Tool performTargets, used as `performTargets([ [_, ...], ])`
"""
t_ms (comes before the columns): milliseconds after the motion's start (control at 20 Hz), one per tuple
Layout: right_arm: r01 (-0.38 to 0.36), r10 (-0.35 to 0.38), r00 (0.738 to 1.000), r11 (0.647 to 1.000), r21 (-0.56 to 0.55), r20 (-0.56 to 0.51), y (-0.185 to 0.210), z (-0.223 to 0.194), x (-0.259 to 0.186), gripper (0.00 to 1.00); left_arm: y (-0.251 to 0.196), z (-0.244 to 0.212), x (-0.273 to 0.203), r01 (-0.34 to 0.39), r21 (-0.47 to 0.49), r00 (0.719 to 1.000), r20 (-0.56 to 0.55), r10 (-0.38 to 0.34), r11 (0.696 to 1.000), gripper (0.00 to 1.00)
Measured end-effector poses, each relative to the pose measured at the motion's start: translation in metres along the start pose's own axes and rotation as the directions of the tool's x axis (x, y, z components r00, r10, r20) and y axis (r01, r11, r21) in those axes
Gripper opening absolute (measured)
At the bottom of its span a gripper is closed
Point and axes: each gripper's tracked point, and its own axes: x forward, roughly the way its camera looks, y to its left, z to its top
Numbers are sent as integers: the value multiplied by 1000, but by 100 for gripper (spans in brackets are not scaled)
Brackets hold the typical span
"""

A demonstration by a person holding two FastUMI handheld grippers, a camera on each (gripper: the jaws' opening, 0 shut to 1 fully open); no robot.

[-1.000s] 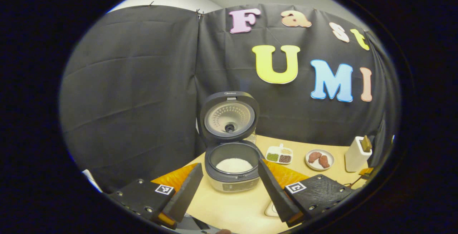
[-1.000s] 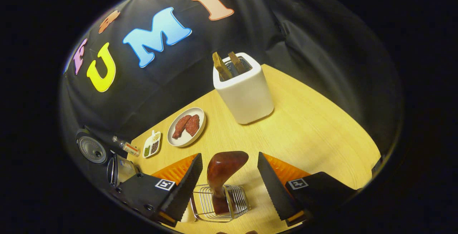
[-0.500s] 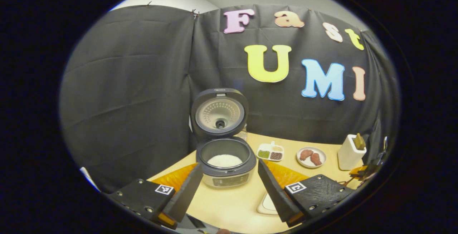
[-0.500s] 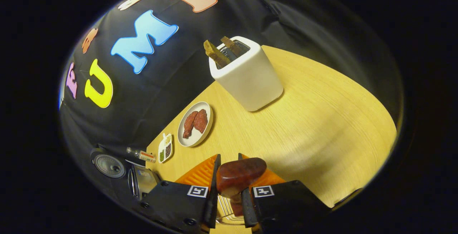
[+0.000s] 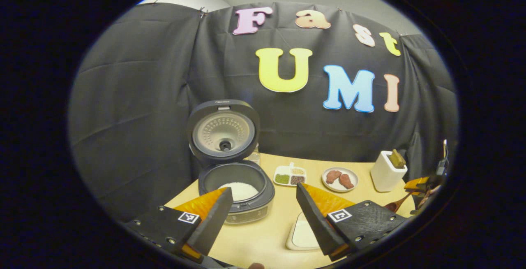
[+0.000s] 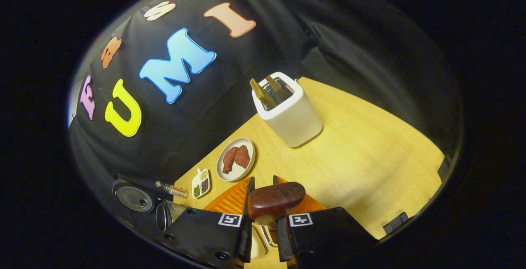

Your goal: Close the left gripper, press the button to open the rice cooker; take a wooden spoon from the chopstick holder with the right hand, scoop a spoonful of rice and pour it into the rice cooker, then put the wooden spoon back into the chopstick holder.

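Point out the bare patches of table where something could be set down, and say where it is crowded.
Bare wood lies on the table right of the white holder, toward the near edge. Another bare strip lies in front of the rice cooker. It is crowded along the back, where the seasoning dish, the meat plate and the holder stand in a row.

My feed: both views dim overall, black cloth soaks up light. Table (image 6: 361,145) brightest surface, warm yellow, lit from above; soft sheen on its near right part. White holder (image 6: 294,119) casts short soft shadow at its base. Strong fisheye bend: table edge and cloth folds curve near rim. Wooden spoon (image 6: 274,201) close to my right lens, slightly soft. Rice cooker (image 5: 234,186) fairly sharp, no glare.
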Motion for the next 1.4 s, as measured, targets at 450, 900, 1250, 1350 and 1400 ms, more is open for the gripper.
performTargets([
  [450,124,-118,972,992,-17,203,9,24,-88,28,33,-29,36,162,-20,986,-36,-162,987,97],
  [900,41,-53,970,998,57,235,77,1,-111,27,58,-27,58,251,-12,968,-12,-251,968,97],
  [1250,-69,78,974,996,-50,214,158,-25,-95,27,97,-24,68,251,56,968,-1,-251,966,97],
  [1350,-82,96,979,993,-86,182,174,-42,-82,27,107,-26,70,246,47,969,-3,-246,968,96],
  [1400,-84,101,982,990,-110,162,179,-50,-75,24,111,-30,70,240,40,971,-8,-240,970,97],
])
